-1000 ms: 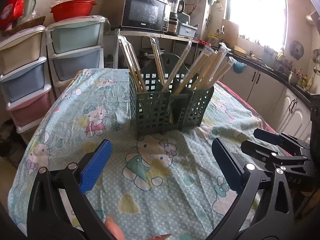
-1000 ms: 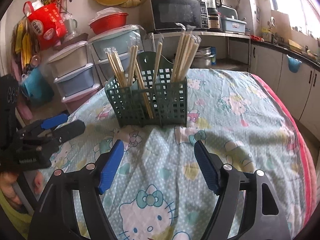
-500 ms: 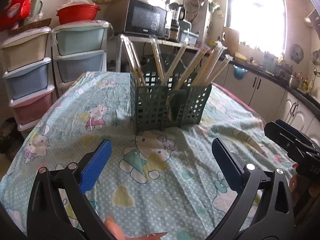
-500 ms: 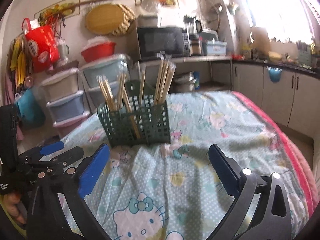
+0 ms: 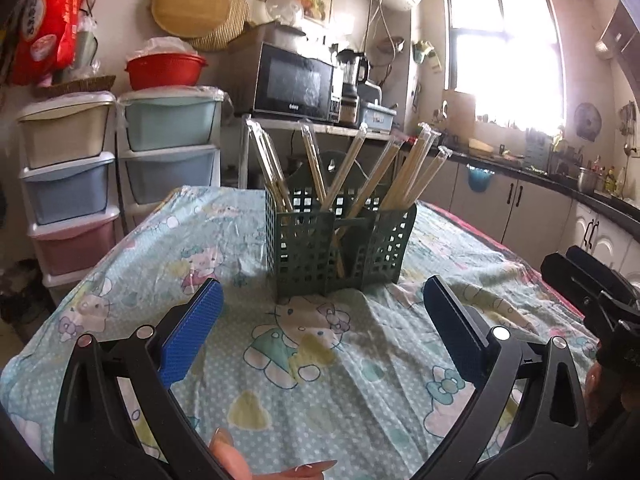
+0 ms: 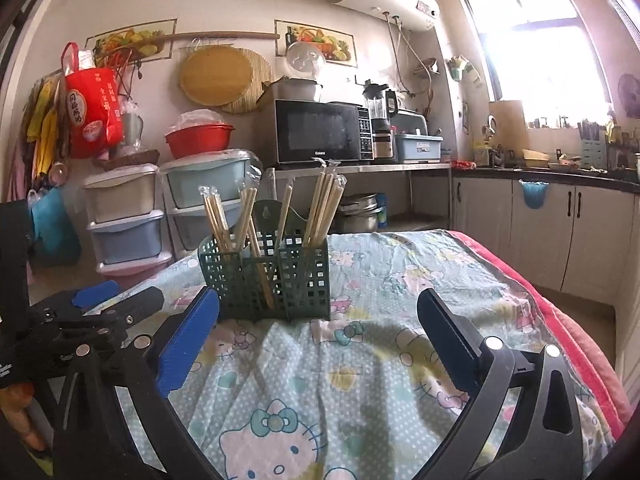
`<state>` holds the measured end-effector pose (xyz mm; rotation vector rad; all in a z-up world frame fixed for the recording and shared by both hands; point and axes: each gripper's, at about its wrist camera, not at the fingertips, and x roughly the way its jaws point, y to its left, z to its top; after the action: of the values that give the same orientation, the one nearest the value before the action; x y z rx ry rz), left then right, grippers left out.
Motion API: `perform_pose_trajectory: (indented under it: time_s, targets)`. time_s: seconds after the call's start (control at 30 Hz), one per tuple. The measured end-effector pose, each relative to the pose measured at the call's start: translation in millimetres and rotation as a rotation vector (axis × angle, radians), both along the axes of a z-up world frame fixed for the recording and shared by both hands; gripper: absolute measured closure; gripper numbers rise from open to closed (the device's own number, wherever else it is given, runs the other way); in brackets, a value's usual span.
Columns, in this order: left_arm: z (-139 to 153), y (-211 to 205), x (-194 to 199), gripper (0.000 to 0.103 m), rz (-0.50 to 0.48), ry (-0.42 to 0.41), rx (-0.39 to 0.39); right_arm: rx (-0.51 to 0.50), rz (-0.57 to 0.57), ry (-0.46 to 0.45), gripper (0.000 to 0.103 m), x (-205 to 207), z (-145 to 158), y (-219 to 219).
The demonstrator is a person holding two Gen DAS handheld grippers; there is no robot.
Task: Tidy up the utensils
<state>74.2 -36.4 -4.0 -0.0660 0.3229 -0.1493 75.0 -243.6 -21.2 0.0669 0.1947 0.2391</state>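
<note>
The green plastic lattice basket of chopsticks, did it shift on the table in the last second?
No. The green lattice basket sits on the same cat print of the tablecloth as before; only the cameras moved.

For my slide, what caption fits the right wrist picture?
Open right gripper faces a green basket of wrapped chopsticks on a cartoon-cat tablecloth.

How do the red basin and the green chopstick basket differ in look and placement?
The red basin is round with solid walls, while the green basket is boxy with open grid walls. The basin sits atop the drawer tower; the basket stands on the tablecloth. The basket holds wrapped chopsticks; the basin holds something white, unclear. Both look plastic.
</note>
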Motion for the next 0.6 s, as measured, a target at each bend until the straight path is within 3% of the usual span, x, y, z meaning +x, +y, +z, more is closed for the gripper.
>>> perform_pose_trajectory:
  time_s: [0.6]
  targets:
    - [-6.7, 0.0, 1.6, 0.01, -0.001, 0.015, 0.003, -0.019, -0.006, 0.003, 0.006, -2.5, -8.1, 5.3]
